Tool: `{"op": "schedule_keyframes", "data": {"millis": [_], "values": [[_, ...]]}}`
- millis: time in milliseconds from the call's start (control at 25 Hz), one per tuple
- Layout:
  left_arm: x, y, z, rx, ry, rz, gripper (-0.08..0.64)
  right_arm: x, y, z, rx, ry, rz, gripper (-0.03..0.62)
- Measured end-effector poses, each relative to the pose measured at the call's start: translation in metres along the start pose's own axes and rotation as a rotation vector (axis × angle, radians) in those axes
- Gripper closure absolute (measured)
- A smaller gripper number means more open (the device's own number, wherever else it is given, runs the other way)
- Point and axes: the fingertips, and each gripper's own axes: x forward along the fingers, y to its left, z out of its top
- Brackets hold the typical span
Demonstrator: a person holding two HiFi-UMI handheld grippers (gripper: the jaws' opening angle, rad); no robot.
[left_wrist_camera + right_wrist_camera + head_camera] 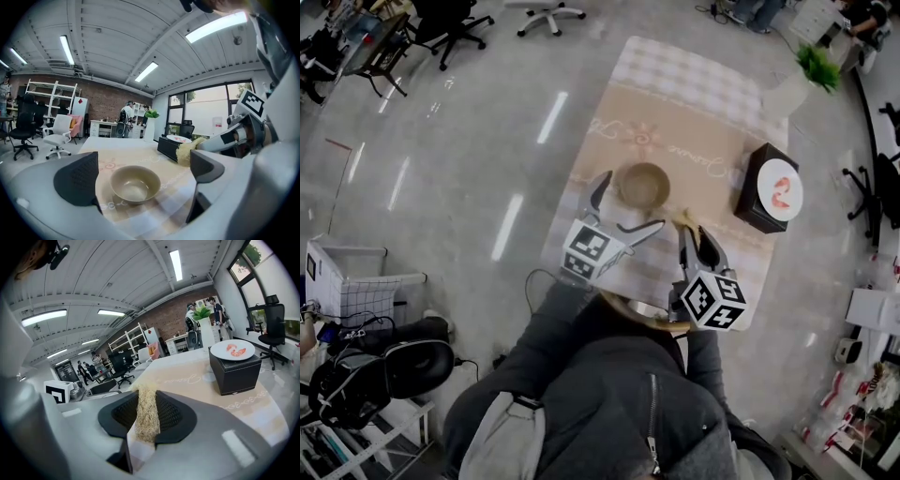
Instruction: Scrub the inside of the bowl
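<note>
Grey zipped jacket [609, 398]; left claw [630, 202], right claw [696, 234]: black pads [77, 178], marker cubes [591, 251].

Bright ceiling strips, floor glare, fisheye edges

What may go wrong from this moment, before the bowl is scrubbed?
1. The left gripper is open and the bowl stands free on the tablecloth; scrubbing before it is held may push or tip it.
2. The right gripper only pinches the soft scrubber, so it might slip out under pressure.
</note>
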Motion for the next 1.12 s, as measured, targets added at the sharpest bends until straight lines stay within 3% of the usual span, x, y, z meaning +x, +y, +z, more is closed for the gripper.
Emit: {"op": "schedule_keyframes", "data": {"millis": [480,1120], "values": [[0.031,0.009,-0.035,0.148,0.135,-0.100,-0.038,0.013,-0.013,-0.007,0.002,0.041,-0.028,0.495],[0.059,0.018,-0.068,0.154,0.229,-0.137,-0.038,0.019,-0.028,-0.007,0.017,0.062,-0.043,0.495]]}}
